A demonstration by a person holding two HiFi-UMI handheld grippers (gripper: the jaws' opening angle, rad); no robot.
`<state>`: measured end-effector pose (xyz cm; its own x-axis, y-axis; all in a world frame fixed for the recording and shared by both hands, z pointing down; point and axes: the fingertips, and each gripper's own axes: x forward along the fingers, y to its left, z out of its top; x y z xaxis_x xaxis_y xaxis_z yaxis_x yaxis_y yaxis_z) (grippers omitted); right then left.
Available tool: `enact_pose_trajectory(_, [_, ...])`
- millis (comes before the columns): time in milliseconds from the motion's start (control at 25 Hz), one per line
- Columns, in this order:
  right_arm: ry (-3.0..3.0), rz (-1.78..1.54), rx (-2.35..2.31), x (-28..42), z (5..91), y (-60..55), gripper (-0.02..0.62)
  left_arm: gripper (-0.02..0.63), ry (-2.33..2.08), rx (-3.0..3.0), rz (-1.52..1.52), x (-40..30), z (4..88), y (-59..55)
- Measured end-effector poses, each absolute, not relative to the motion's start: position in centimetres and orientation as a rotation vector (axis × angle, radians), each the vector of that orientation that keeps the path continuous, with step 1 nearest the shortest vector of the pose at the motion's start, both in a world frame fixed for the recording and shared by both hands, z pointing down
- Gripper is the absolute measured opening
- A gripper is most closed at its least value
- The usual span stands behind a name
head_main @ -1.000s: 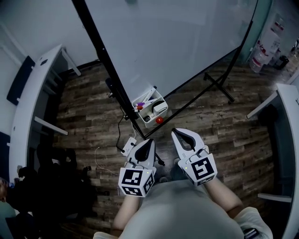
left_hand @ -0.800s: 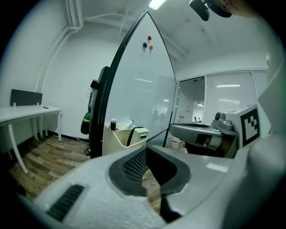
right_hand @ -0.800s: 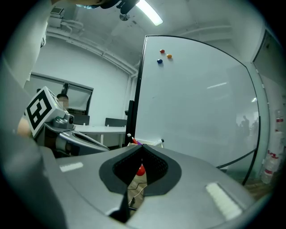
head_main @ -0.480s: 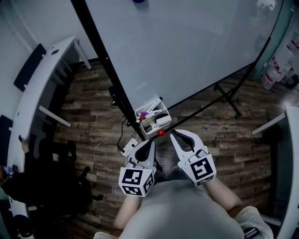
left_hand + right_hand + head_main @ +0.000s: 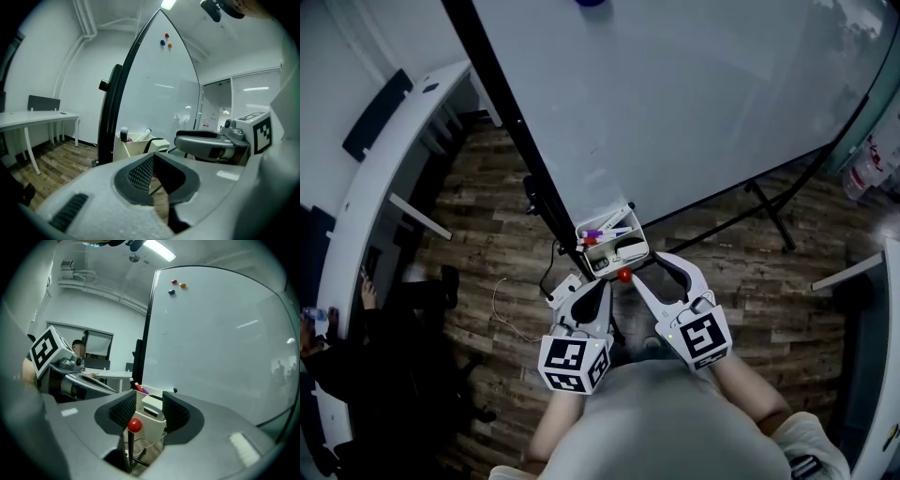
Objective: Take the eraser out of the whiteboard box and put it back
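A white box hangs at the whiteboard lower corner, holding markers and the white eraser. A red ball-tipped knob sits just below it. My right gripper is open just short of the box; its jaws have just been opening and nothing is between the pads. In the right gripper view the eraser, box and red knob show beyond the right gripper. My left gripper stays shut and empty, below-left of the box.
The black whiteboard frame runs down to the box, with a stand leg to the right. A white curved desk and a dark chair are at left. A cable lies on the wood floor. Magnets stick high on the board.
Both grippers have come closer to the box. The right gripper's jaws, shut before, now stand apart. The left gripper stays shut.
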<state>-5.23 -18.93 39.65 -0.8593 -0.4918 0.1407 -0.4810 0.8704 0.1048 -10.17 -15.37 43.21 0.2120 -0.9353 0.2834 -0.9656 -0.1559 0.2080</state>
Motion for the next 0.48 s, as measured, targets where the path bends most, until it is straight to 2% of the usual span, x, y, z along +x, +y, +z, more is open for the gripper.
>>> enact_pose_trajectory(240, [-2.883, -0.101, 0.693, -5.9, 40.1, -19.9, 0.246, 0.002, -1.82, 2.111, 0.123, -10.4, 43.3, -15.6])
enact_pose_trajectory(480, [-2.885, -0.12, 0.62, -6.6, 40.8, -20.7, 0.279, 0.002, -1.869, 2.068, 0.116, -10.7, 43.4, -15.9])
